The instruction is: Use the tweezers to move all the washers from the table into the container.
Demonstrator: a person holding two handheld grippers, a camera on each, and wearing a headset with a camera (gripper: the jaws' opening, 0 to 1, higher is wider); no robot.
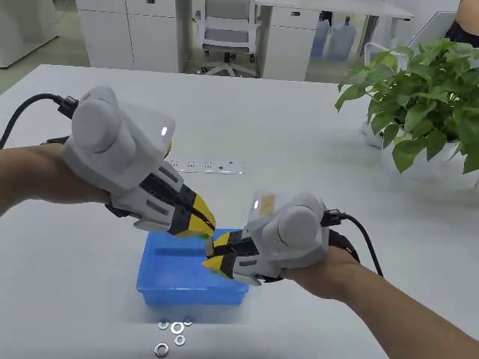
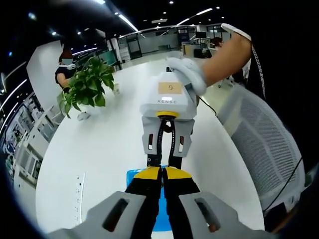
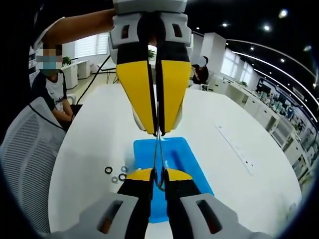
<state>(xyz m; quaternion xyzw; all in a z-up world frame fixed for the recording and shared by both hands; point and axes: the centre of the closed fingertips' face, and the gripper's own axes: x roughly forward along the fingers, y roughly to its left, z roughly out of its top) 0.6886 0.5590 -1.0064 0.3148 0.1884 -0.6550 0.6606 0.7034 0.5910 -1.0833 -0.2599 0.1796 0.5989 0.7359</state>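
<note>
Clamping tweezers (image 3: 158, 154) in both left gripper (image 1: 208, 224) and right gripper (image 1: 212, 254), probably to reseat them. Hovering above blue container (image 1: 161, 288), with washers (image 1: 177, 327) beside its near wall

White cabinets (image 1: 150, 34), office chair (image 1: 224, 37), potted plant (image 1: 426, 97)

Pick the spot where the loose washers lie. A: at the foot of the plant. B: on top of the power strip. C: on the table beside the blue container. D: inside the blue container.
C: the washers lie in a small cluster on the white table, just outside a wall of the blue container.
</note>
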